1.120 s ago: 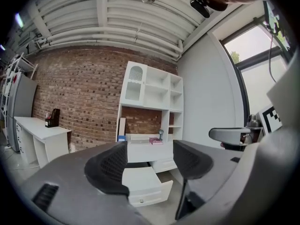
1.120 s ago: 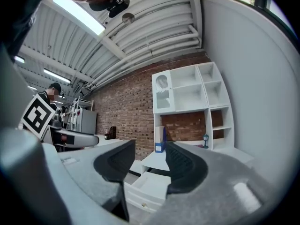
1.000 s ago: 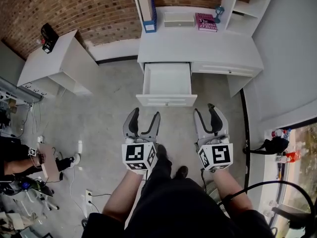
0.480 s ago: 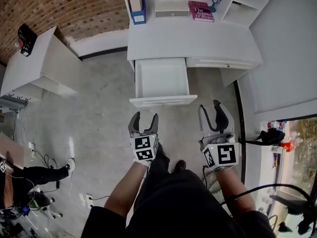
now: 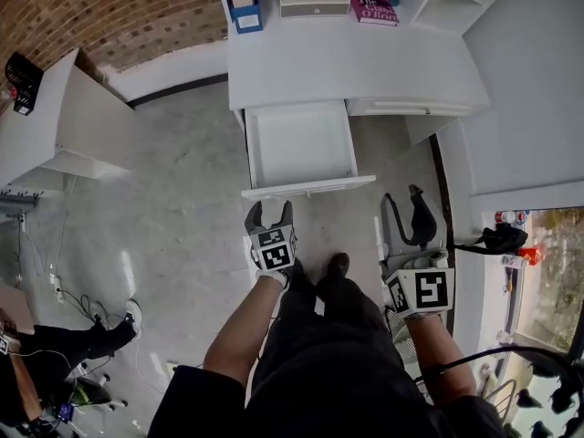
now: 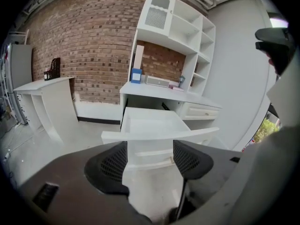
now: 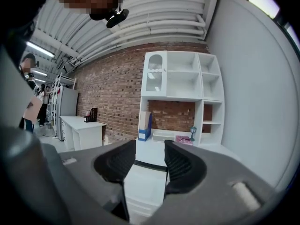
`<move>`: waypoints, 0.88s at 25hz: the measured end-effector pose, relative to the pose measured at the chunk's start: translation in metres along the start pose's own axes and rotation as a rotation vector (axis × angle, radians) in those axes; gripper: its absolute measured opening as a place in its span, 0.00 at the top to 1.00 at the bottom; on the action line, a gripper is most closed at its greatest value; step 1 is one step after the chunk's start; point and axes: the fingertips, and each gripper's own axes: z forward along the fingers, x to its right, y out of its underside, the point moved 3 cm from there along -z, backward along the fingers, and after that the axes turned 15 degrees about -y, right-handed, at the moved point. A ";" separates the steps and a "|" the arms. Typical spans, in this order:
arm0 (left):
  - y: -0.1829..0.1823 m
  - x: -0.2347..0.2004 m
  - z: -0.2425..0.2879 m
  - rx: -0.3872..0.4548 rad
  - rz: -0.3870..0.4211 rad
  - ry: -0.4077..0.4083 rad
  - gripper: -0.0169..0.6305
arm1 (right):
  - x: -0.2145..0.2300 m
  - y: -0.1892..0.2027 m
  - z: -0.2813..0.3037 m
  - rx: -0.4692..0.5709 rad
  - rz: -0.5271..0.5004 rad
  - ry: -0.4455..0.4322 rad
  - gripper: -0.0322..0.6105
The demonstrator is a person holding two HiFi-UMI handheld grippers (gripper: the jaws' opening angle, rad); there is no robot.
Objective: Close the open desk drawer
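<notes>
Brick wall [image 5: 109,16] at the back, white bench [image 5: 365,67] with its drawer [image 5: 301,144] pulled right out over the floor [image 5: 182,181].
Left gripper [image 5: 270,210] hovered just short of the drawer's front panel, jaws apart with nothing in them. Right gripper [image 5: 404,199] sat off to the right, jaws a little apart, also empty. Best bet, I'd say: flat contact mid-panel and a straight, even push so it wouldn't rack sideways.
</notes>
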 end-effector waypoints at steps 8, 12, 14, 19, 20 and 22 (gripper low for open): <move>0.012 0.003 0.045 -0.087 -0.020 -0.054 0.51 | 0.022 0.018 0.023 -0.022 0.027 0.006 0.65; 0.002 0.005 0.054 -0.105 -0.045 -0.079 0.51 | 0.036 0.017 0.045 -0.012 0.044 -0.024 0.65; -0.006 0.007 0.062 -0.107 -0.053 -0.091 0.51 | 0.044 0.016 0.059 -0.006 0.049 -0.043 0.65; -0.026 0.011 0.085 -0.111 -0.048 -0.111 0.51 | 0.071 0.019 0.093 0.003 0.068 -0.081 0.65; -0.029 0.011 0.089 -0.111 -0.049 -0.114 0.51 | 0.077 0.019 0.100 0.005 0.071 -0.089 0.66; -0.036 0.011 0.098 -0.110 -0.052 -0.121 0.51 | 0.088 0.018 0.116 0.008 0.076 -0.106 0.66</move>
